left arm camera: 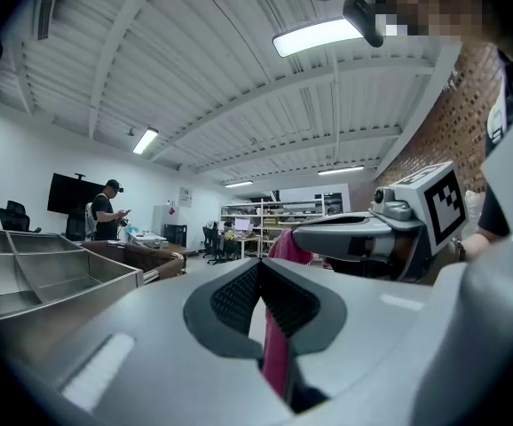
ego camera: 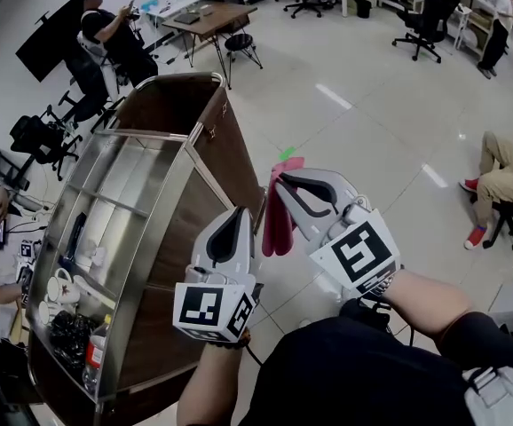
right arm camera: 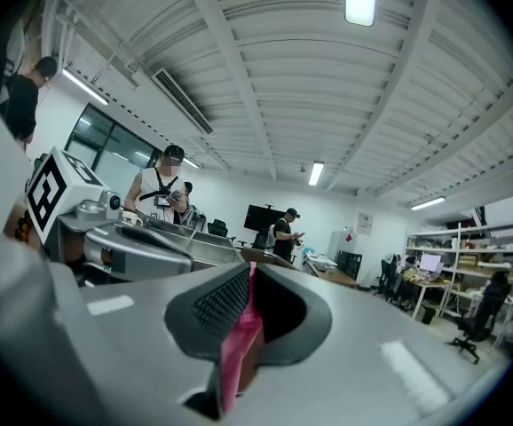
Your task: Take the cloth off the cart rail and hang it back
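Pink cloth is hanging in the air between my two grippers, just beside the cart's brown wooden side and clear of its metal top edge. It is showing as a soft, plain strip, bunched into folds and drooping below the jaws.

My left gripper is clamping one part of it: in the left gripper view the jaws are pressing together on a thin pink fold. My right gripper is doing the same, its jaws pinching a crumpled pink edge in the right gripper view. Both grippers are sitting close together, side by side.

For print, I am reading only the black-and-white square patterns on the left marker cube and the right marker cube; a small sign on the far wall is too tiny to read.

Inside the cart's steel tray I am seeing white cups and a bottle.

To the right of the cart the pale glossy floor is giving me open room, with a green mark lying on it near the cloth. Farther off, a seated person is occupying the right edge, and a table with a stool is standing beyond the cart.
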